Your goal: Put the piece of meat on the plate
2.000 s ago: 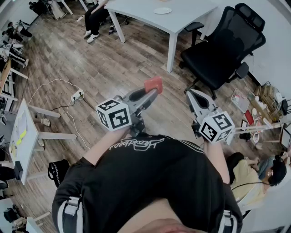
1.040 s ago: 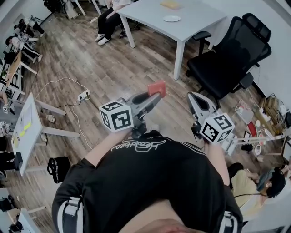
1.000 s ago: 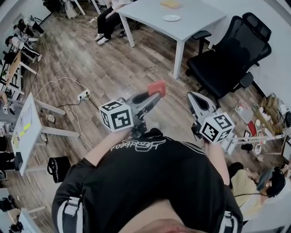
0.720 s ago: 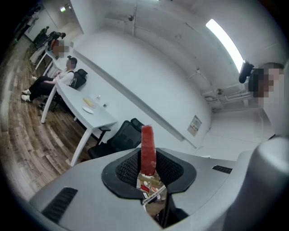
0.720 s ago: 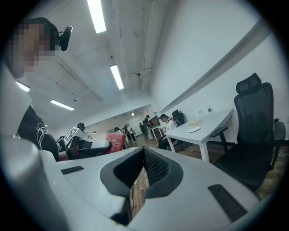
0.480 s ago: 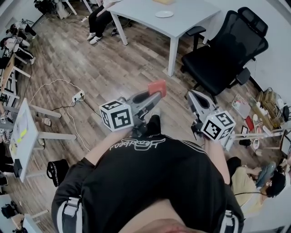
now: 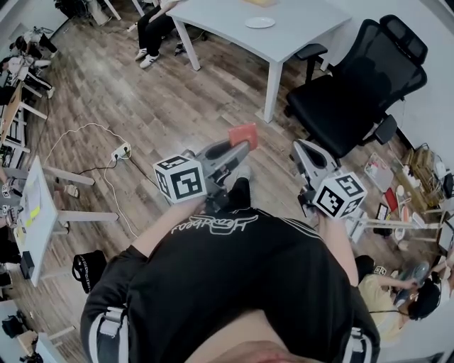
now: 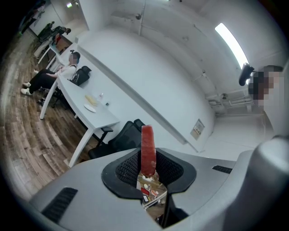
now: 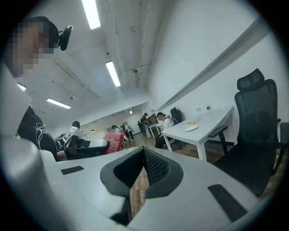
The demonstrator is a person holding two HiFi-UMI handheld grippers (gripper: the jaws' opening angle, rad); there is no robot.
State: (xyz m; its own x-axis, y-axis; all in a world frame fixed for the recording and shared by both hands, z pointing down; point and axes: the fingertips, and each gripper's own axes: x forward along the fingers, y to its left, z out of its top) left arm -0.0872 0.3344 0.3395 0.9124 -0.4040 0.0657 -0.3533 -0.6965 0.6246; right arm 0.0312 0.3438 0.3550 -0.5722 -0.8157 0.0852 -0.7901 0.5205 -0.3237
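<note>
Meat (image 7: 243, 135): standing upright, clamped by its lower edge in the jaws of the left gripper (image 7: 234, 150), well apart from the plate (image 7: 259, 22) on the far tabletop (image 7: 305, 39). Right gripper (image 7: 301, 147): riding alongside, jaws closed on nothing. Probably carrying to the plate. Recommended: holding the clamp firm, approaching level, steering clear of the chair (image 7: 355, 78), lowering over the plate's middle, opening only on contact.

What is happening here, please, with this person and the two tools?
A person stands with tongs in each hand. The left tongs are shut on a red piece of meat, held in the air. The right tongs are closed and empty. The plate sits on a white table ahead, so the meat is not yet on it.
</note>
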